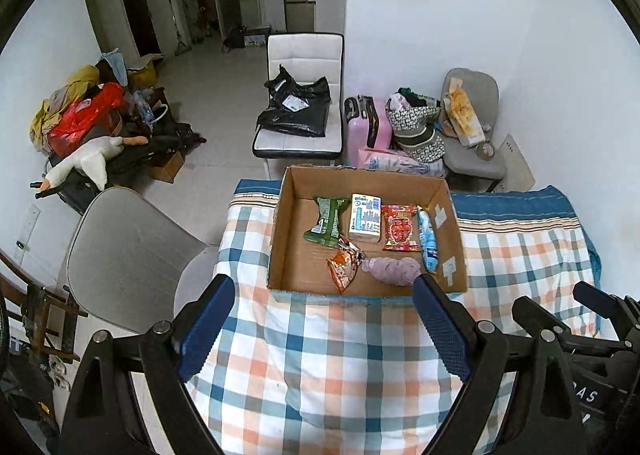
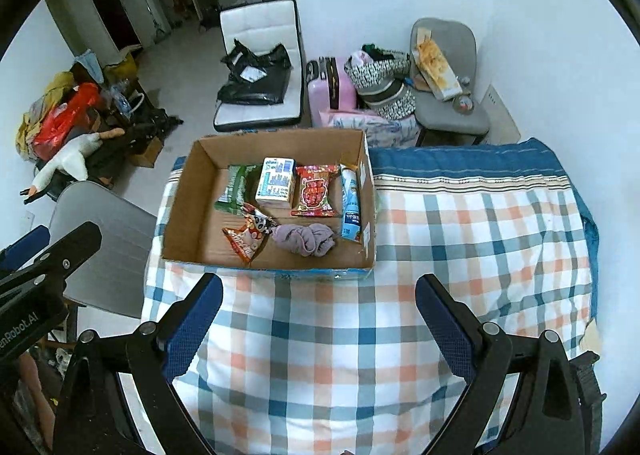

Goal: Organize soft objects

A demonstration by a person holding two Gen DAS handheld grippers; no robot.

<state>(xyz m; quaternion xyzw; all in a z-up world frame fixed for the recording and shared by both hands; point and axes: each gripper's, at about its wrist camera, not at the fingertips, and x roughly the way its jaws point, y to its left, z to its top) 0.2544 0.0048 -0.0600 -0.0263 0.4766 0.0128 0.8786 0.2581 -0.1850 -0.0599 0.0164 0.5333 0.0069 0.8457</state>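
Note:
An open cardboard box (image 1: pixel 286 239) (image 2: pixel 184 215) sits on a plaid-covered table (image 1: pixel 320 355) (image 2: pixel 460 255). Inside lie a green packet (image 1: pixel 326 219) (image 2: pixel 236 187), a white tissue pack (image 1: pixel 365 217) (image 2: pixel 276 185), a red snack packet (image 1: pixel 400 227) (image 2: pixel 315 191), a light blue tube (image 1: pixel 427 239) (image 2: pixel 351 205), an orange snack packet (image 1: pixel 344 267) (image 2: pixel 246 237) and a purple rolled cloth (image 1: pixel 394 270) (image 2: pixel 306 239). My left gripper (image 1: pixel 324 287) is open and empty just in front of the box. My right gripper (image 2: pixel 318 287) is open and empty, also in front of the box.
A grey chair (image 1: pixel 128 255) (image 2: pixel 104 235) stands left of the table. Behind are a white chair with a black bag (image 1: pixel 298 111) (image 2: pixel 256 83), a pink suitcase (image 1: pixel 366 127) (image 2: pixel 330 89), another loaded grey chair (image 1: pixel 472 127), and a clutter pile with a plush goose (image 1: pixel 86 163) (image 2: pixel 66 163).

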